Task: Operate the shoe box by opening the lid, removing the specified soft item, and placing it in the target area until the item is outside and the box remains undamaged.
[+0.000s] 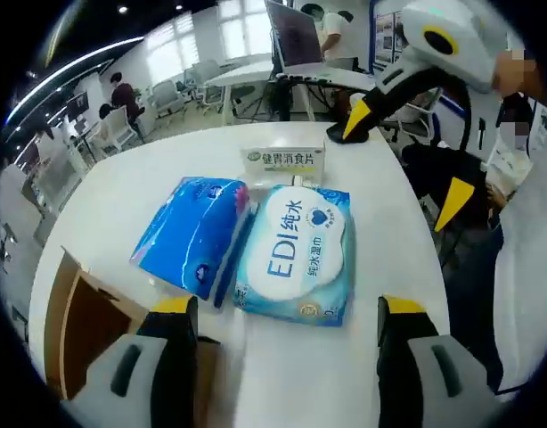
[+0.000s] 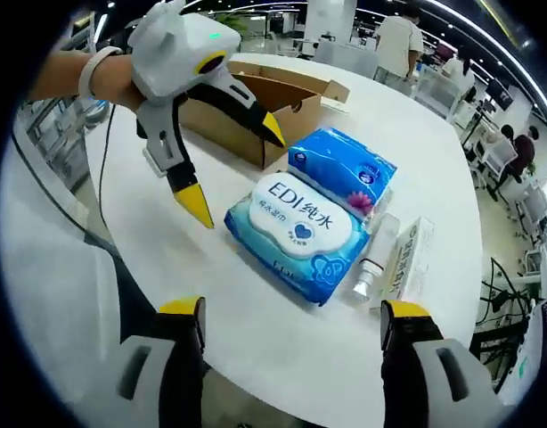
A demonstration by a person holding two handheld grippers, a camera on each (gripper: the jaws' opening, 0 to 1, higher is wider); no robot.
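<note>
My shoe box (image 2: 256,107) stands open on the white table (image 2: 256,330), and the soft items are already out. The wet wipes pack (image 1: 296,254) lies just beside the box; the blue tissue pack (image 1: 193,232) touches it, nearer the box. My left gripper (image 2: 229,169) and right gripper (image 1: 407,169) both hang spread and empty, so I judge little remains.

In the left gripper view, the brown cardboard shoe box (image 1: 86,325) is cut off at the lower left, and the left gripper's near finger (image 1: 171,357) covers part of it. In the right gripper view, the other gripper (image 2: 233,169) hides part of the box's front wall. The print on the small white carton (image 2: 412,259) is too small to read. The round white counter (image 2: 256,348) runs behind the two near fingers.
</note>
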